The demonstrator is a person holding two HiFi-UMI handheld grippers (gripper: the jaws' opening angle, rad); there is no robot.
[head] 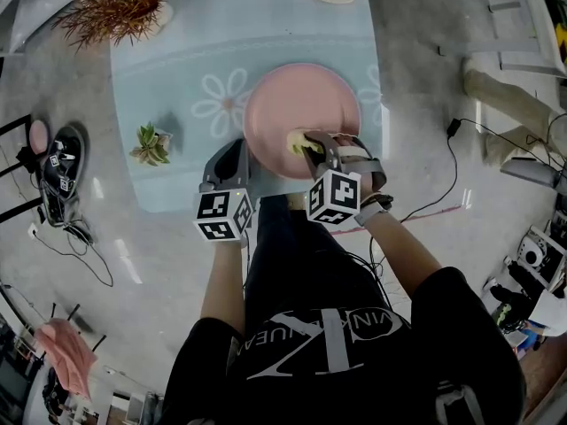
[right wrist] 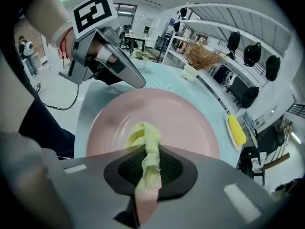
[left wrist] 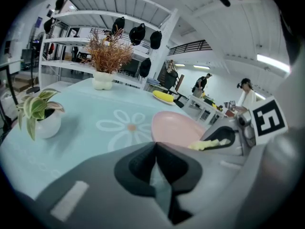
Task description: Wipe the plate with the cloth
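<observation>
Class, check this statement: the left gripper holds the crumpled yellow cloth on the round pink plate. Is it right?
No. The right gripper holds the crumpled yellow cloth on the round pink plate, as the right gripper view shows. The left gripper is shut and empty.

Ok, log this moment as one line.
right gripper: shut on cloth | cloth: on plate | left gripper: shut, empty, beside plate

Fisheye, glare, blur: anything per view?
Head view: mild warp, glare streaks on floor, plate sharp. Left gripper view: strong fisheye, dark corners, left tool soft up close. Right gripper view: same fisheye, cloth sharp.
</observation>
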